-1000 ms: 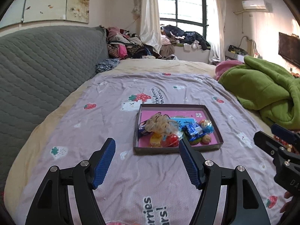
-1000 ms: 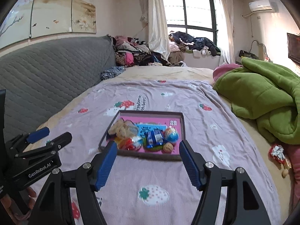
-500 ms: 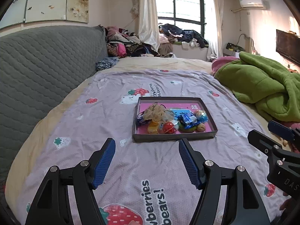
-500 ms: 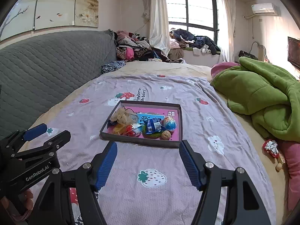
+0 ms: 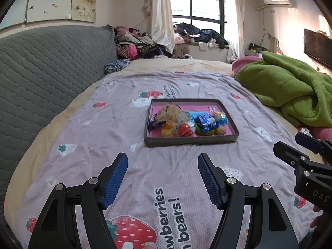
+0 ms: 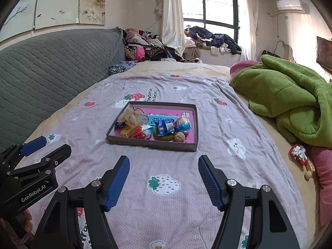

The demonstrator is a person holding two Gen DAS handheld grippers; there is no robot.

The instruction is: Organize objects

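On the bed (image 5: 87, 137), tray (image 5: 191, 141) of snacks (image 5: 186, 120) now sits farther ahead of left claw (image 5: 162, 161) and right claw (image 6: 164, 164), both wide open, empty, backed off—sorting looks done.

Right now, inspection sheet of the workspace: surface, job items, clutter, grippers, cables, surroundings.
Surface: bed sheet, purple, strawberry print, wrinkled.
Job's things: tray mid-bed holding snacks, a walnut, a scrunchie.
Clutter: red-white packet and a nut at the bed's right edge; green blanket; clothes pile.
Grippers: left gripper open, empty, short of the tray; right gripper open, empty, short of the tray.
Cables: one on the far right wall.
Surroundings: grey headboard, window, air conditioner.
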